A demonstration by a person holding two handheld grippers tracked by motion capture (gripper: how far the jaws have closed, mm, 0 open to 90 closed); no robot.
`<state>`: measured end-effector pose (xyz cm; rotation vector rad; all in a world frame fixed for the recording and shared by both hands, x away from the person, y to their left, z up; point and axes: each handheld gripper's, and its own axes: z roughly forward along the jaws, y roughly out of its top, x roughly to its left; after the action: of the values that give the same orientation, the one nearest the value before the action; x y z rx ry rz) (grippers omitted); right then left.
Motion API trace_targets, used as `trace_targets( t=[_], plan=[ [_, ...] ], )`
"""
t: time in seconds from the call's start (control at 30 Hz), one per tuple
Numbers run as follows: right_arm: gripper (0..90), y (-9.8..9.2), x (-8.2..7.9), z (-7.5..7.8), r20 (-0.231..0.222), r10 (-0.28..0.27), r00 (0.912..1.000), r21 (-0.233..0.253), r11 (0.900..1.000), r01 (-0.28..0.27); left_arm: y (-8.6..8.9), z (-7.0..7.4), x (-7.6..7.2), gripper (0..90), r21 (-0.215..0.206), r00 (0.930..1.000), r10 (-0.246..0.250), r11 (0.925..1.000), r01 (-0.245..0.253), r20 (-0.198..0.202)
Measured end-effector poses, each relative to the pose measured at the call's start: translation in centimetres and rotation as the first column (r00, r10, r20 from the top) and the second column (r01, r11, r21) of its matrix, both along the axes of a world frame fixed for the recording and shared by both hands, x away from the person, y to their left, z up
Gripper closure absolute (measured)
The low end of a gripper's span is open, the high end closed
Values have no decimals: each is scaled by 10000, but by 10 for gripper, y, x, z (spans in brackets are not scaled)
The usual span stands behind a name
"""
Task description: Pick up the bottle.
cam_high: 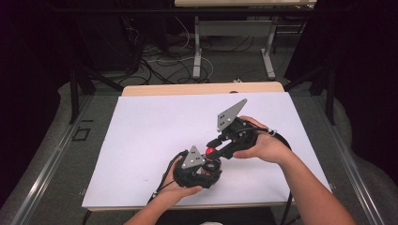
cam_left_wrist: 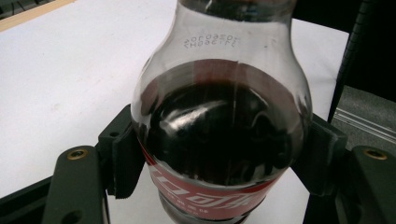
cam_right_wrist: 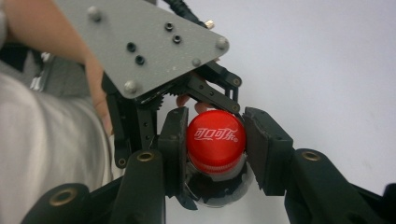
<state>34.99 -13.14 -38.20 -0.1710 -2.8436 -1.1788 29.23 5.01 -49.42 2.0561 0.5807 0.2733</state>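
White sheeting (cam_high: 141,136) covers the table; a cola bottle (cam_left_wrist: 219,135) is stood near its front edge, clamped round the body by the left gripper (cam_high: 197,169); its red cap (cam_right_wrist: 215,140) is pinched by the right gripper (cam_right_wrist: 212,144).

White-topped table (cam_high: 141,140), cable-strewn grey floor (cam_high: 169,65) beyond

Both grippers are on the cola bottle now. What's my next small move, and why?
Probably twist the right gripper to loosen the red cap: its jaws already close on the cap's sides, while the left gripper clamps the cola bottle body above the label, steadying it.
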Motion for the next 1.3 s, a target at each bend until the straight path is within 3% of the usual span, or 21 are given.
trace_targets(
  t=[0.1,0.17,0.23,0.27,0.33,0.43,0.53,0.6,0.73,0.8,1.0,1.03,1.07,1.1,1.13,1.17,1.2,1.23,1.27,1.3],
  plan=[
    [608,-3,4,-2,321,881,9956,188,9959,-887,0,0,-1,300,55,10000,-95,9999,95,-3],
    [606,-4,4,-3,468,920,9947,315,9951,-935,1,0,1,300,26,10000,-41,10000,41,10],
    [542,-4,1,-3,451,401,9982,391,9984,-419,1,0,1,300,31,10000,-18,10000,18,18],
    [492,-5,-1,-1,227,-1,9997,416,9991,-9,2,1,1,300,16,9999,75,10000,-75,-105],
    [464,-4,-9,2,162,-1111,9937,538,9925,1101,3,2,3,300,-7,9999,125,9999,-125,23],
    [451,-2,-24,6,403,-2663,9630,411,9635,2647,4,2,3,300,-1,9996,240,9997,-240,-176],
    [466,1,-37,9,446,-3911,9193,484,9200,3890,4,2,4,300,-50,9993,370,9993,-370,-36],
    [497,5,-45,9,311,-4636,8855,501,8855,4619,3,2,4,300,-62,9988,484,9988,-484,-19],
    [559,14,-55,7,593,-5405,8392,423,8413,5389,5,3,4,299,-64,9988,495,9988,-495,-42],
    [567,17,-56,5,697,-5591,8262,427,8291,5575,6,3,4,299,-4,9985,544,9985,-544,4],
    [605,18,-51,-3,726,-5554,8284,501,8316,5531,6,2,4,300,-61,9982,594,9982,-594,-82],
    [606,18,-51,-3,705,-5509,8316,511,8346,5485,6,2,4,300,-61,9982,594,9982,-594,-82],
    [607,17,-50,-3,867,-5281,8448,416,8491,5265,6,2,4,300,-31,9983,581,9983,-581,-21],
    [607,17,-50,-3,977,-5190,8492,423,8547,5175,6,2,4,300,119,9989,461,9989,-461,33],
    [607,16,-49,-3,1076,-4880,8662,334,8726,4874,5,1,4,300,10,9987,503,9987,-503,66],
    [607,15,-46,-2,1146,-4342,8935,98,8999,4360,5,1,4,300,10,9987,503,9987,-503,66],
    [608,13,-42,-1,1144,-3923,9127,67,9190,3942,5,1,4,300,60,9987,492,9988,-493,90],
    [608,13,-42,-1,1144,-3923,9127,67,9190,3942,5,2,3,300,63,9993,380,9993,-381,56],
    [608,8,-30,2,872,-2770,9569,-141,9601,2792,4,1,2,300,8,9994,358,9994,-358,-13],
    [608,6,-23,3,794,-2080,9749,-275,9772,2108,3,1,2,300,-29,9997,255,9997,-255,3]
  ],
)
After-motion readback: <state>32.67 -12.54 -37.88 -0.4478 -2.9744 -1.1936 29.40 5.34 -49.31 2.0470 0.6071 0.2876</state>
